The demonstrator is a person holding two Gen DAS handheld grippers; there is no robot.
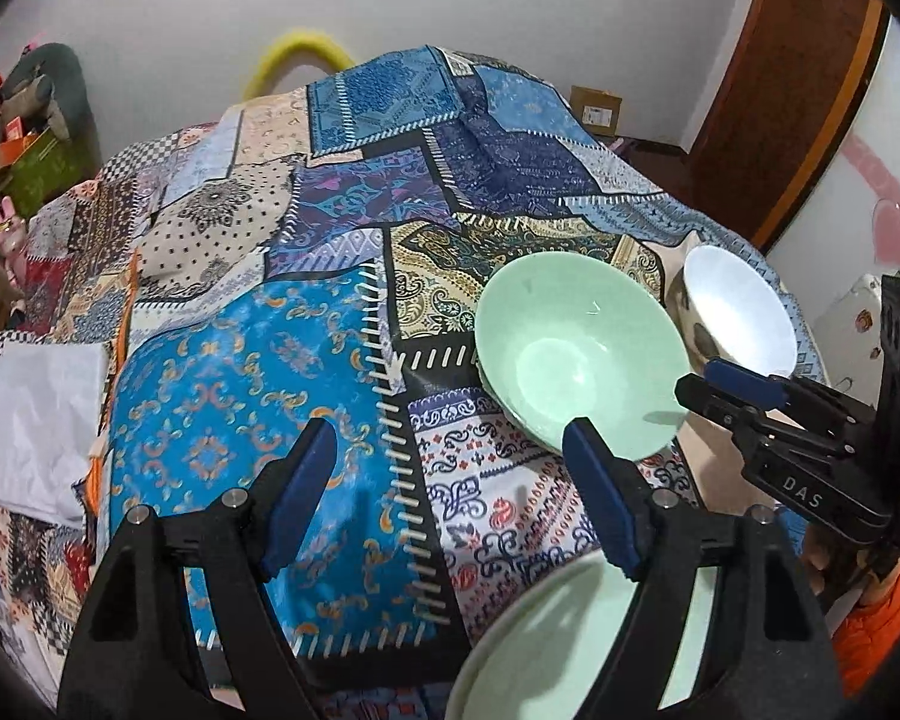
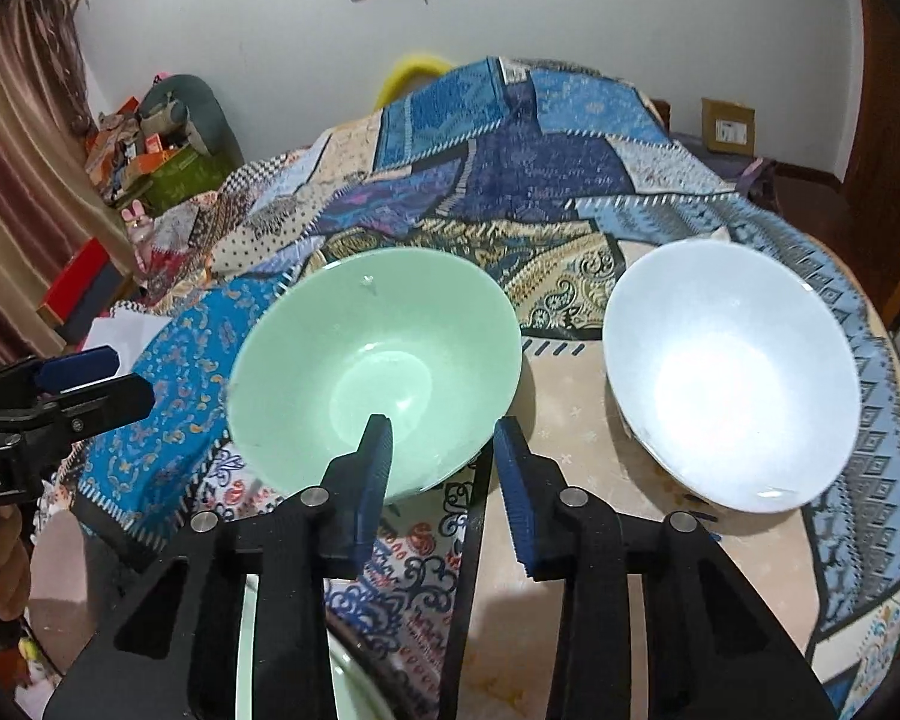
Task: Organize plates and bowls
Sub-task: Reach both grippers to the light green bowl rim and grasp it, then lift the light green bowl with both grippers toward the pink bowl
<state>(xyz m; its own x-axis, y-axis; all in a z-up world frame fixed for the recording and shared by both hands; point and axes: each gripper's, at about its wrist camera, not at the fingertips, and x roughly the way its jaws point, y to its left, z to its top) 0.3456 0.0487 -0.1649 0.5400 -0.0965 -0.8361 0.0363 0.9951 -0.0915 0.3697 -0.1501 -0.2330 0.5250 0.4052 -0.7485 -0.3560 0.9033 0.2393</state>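
Patchwork-covered counter carries the green bowl dead ahead at twelve o'clock of the right tool, its jaws narrowed astride the near rim but not yet pinching, while the left tool gapes empty, bowl at two o'clock.

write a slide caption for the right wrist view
Right tongs poised open at the near rim of a green bowl, a white bowl alongside on patchwork cloth.
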